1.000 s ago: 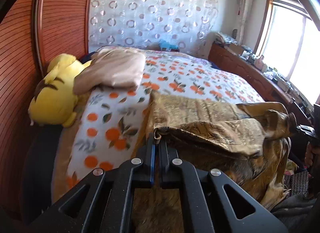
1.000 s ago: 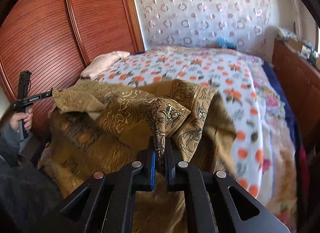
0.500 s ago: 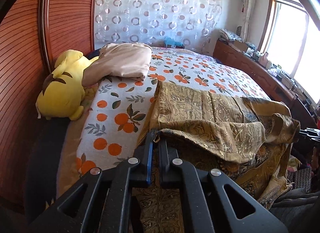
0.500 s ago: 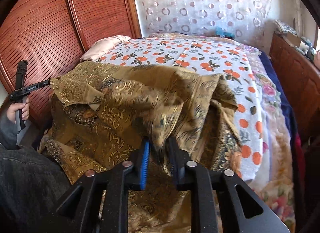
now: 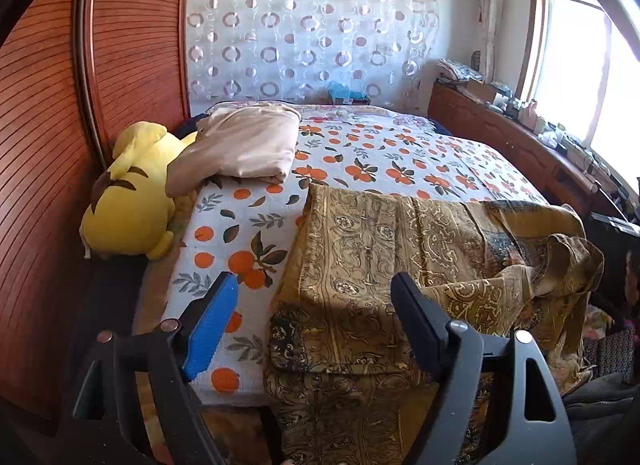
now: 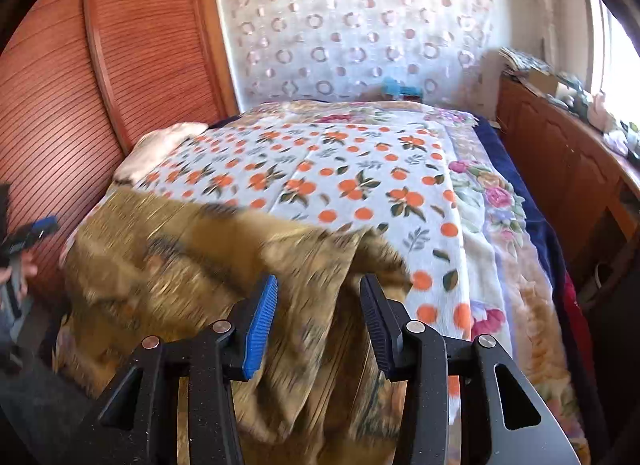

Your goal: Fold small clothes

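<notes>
Left gripper is opening up, jaws spread wide with nothing pinched between them; the gold patterned cloth just lies under the gap. One finger has a blue pad, the other is plain black. Right gripper is opening too, and the cloth hangs loose in the gap between its fingers, not clamped as far as I can see. That view is pretty blurry over the fabric, so the folds are hard to read.

The cloth sits along the near edge of the bed, partly doubled over itself, with its lower part draping off the near edge. It's bunched up toward the near right corner in the left wrist view.

The bed has a white cover with an orange fruit print. At the far left corner there's a folded beige blanket, leaning on a yellow plush toy right against the wooden slatted wardrobe. A person's hand shows at the left edge of the right wrist view, gripping the other tool's handle.
</notes>
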Demonstrator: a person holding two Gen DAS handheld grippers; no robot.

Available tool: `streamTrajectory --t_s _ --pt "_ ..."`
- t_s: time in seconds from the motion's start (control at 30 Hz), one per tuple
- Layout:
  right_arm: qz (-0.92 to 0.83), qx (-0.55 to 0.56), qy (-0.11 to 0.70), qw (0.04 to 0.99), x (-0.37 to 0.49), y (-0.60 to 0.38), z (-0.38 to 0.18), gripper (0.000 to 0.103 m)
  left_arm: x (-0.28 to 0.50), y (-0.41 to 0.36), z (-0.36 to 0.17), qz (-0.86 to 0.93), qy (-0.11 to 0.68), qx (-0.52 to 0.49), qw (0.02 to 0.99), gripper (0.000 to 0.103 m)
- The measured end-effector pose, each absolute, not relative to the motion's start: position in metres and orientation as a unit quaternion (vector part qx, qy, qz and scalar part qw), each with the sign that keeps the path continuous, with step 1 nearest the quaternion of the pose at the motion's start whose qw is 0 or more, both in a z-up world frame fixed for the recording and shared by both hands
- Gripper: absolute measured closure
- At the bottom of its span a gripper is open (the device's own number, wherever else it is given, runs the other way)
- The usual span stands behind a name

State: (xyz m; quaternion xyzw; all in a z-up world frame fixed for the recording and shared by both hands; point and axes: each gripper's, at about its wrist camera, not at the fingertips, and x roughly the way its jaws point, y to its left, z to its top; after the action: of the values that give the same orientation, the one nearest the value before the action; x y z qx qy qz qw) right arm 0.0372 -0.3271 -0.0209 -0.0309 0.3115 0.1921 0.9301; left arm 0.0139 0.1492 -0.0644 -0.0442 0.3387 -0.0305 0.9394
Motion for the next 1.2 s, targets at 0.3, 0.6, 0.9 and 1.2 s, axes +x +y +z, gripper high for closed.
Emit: streamTrajectory --t_s 0.3,0.6,0.9,1.2 --pt "0.193 0.057 0.344 0.917 0.077 -0.329 -0.039 0.098 0.024 0.143 -0.076 -0.040 0.357 -0.051 0.932 0.023" --pt "0.129 0.020 0.300 0.945 0.029 -0.343 -0.016 0.101 0.030 0.130 -0.084 -0.051 0.358 -0.065 0.930 0.023" --pt "0.136 0.012 0.302 0.944 0.050 -0.340 -0.015 0.037 0.053 0.131 -0.073 -0.056 0.352 -0.056 0.933 0.023" --pt "0.143 -0.001 0.341 0.929 0.085 -0.336 -0.044 0.032 0.117 0.142 -0.081 -0.053 0.381 -0.036 0.922 0.023"
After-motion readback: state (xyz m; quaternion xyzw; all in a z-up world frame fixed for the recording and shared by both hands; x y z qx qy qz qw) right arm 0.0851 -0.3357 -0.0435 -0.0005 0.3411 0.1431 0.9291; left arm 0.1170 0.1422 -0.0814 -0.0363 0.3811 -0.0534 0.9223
